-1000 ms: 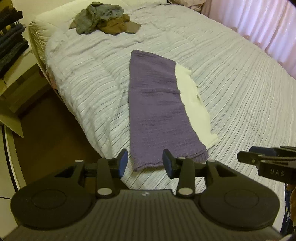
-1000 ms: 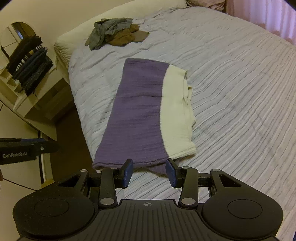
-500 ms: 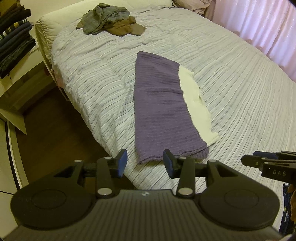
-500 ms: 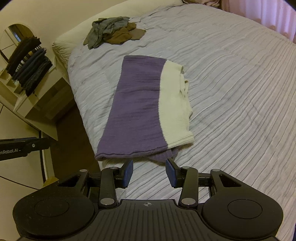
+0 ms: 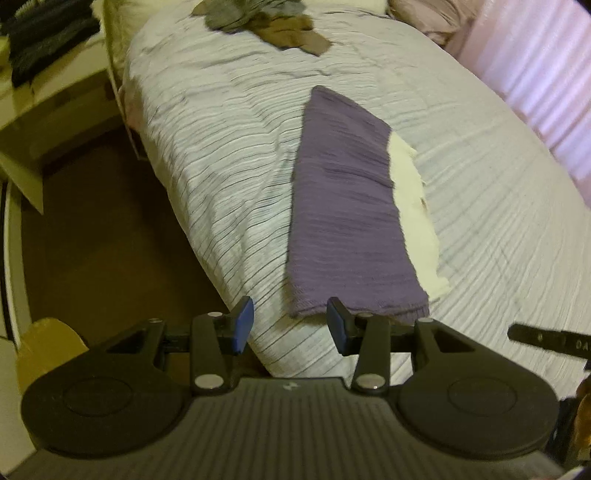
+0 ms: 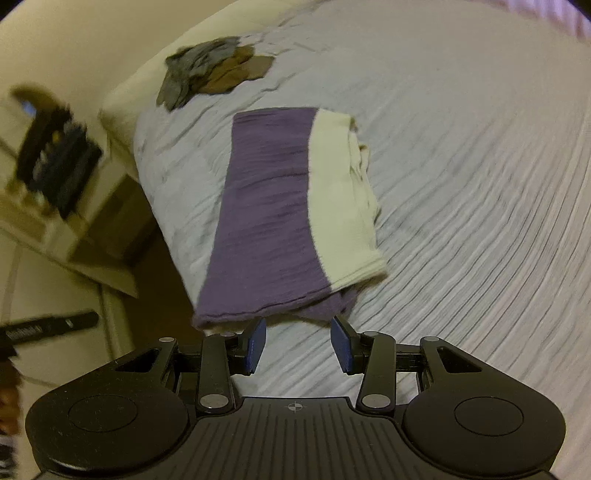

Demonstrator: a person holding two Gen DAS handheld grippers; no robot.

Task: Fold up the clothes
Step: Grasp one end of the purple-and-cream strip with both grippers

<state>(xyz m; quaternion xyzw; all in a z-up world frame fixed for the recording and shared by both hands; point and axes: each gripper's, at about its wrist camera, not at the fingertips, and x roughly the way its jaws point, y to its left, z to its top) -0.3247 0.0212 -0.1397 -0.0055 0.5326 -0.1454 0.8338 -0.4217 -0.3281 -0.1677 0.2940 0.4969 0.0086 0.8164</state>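
A long folded garment, purple with a cream strip along its right side, lies lengthwise on the striped grey bedspread. In the right wrist view the same purple and cream garment ends just ahead of my fingers. My left gripper hovers open over the bed's near edge, at the garment's near left corner, with nothing between its blue pads. My right gripper is open too, just short of the garment's near hem, empty. Each gripper shows as a dark bar at the edge of the other's view.
A heap of grey and brown clothes sits near the pillow at the far end of the bed. A low white shelf with stacked dark clothes stands left of the bed, over brown floor. Pink curtains hang at right.
Both grippers have come down and in toward the garment's near end and rolled somewhat; the views are now motion-blurred. The jaws stay apart and empty. The garment has not moved.
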